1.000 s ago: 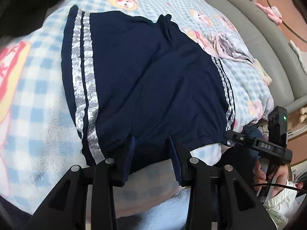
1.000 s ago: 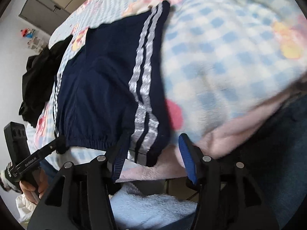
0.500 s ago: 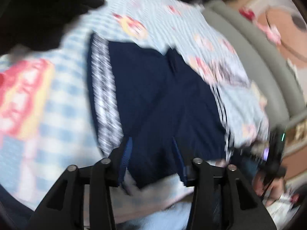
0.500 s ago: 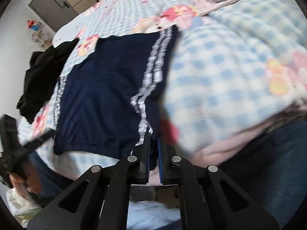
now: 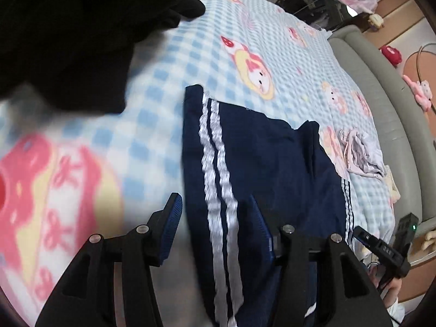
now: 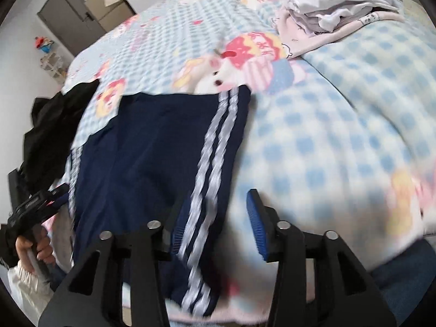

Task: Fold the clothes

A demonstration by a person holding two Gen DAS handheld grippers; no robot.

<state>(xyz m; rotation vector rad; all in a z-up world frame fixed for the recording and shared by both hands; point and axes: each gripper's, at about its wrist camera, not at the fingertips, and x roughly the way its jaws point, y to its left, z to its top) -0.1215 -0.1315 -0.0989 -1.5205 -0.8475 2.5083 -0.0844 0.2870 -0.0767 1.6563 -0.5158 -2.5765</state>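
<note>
Navy shorts [image 5: 272, 169] with silver side stripes lie flat on the blue checked bedspread [image 5: 169, 103]. My left gripper [image 5: 215, 218] is open, its jaws straddling the left striped edge near the waistband. In the right wrist view the shorts [image 6: 152, 158] show again; my right gripper [image 6: 215, 215] is open, its jaws either side of the right striped edge. Each gripper shows in the other's view, the right one [image 5: 381, 248] and the left one [image 6: 35, 207]. Whether the fingers touch the cloth I cannot tell.
A black garment [image 5: 68, 27] is heaped at the bed's left. A pale lilac garment [image 6: 335, 8] lies crumpled at the far right of the bed. A grey padded bed frame [image 5: 387, 114] runs along the right side. A grey door [image 6: 70, 13] stands beyond.
The right gripper was open, shut on the shorts' striped edge half a second ago, and is now open again. The left gripper shifted left from the waistband middle to the left stripe.
</note>
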